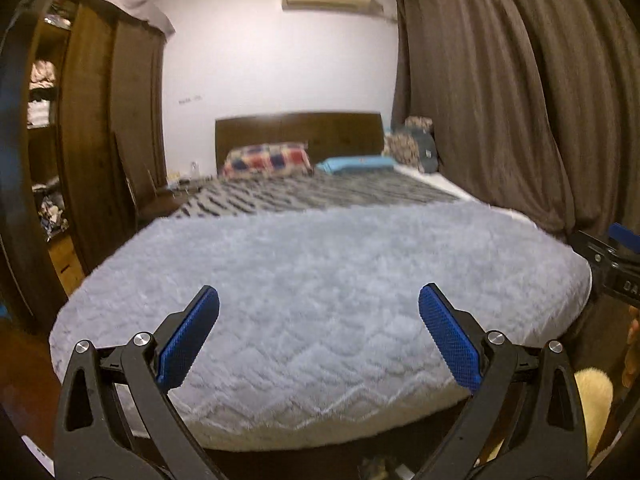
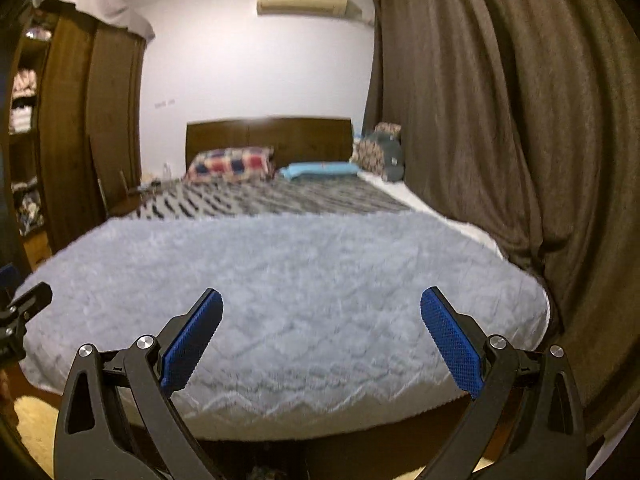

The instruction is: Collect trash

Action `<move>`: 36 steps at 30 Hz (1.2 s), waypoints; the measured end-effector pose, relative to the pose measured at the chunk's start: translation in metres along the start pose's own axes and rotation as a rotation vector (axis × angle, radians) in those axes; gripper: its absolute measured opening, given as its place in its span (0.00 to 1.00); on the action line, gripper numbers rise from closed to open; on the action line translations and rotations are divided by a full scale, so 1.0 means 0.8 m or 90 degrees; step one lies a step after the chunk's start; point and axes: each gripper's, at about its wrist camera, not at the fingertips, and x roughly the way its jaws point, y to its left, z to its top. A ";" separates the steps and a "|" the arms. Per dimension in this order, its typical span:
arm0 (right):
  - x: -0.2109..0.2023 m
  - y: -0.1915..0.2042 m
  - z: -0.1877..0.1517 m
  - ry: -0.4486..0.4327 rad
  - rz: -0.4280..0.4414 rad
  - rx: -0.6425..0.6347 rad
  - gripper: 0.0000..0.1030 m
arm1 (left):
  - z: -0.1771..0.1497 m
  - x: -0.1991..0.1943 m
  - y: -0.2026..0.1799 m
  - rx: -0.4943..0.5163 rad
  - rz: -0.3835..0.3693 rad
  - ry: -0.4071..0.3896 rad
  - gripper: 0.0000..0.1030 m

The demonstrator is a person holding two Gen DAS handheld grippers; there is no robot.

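Tongs both spread wide, nothing between blue pads, left tongs and right tongs side by side over foot of bed's fluffy grey quilted blanket, trash not visible in either view, brown curtains at right.

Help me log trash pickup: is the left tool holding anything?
No, the left tool stands wide open with only the grey fluffy blanket visible between its blue pads.

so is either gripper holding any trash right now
No. The left gripper and right gripper both stand open over the bed, with nothing between their pads.
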 end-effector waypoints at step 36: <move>-0.032 -0.002 0.006 -0.059 -0.022 0.001 0.97 | 0.014 -0.017 -0.012 -0.019 -0.018 -0.033 0.92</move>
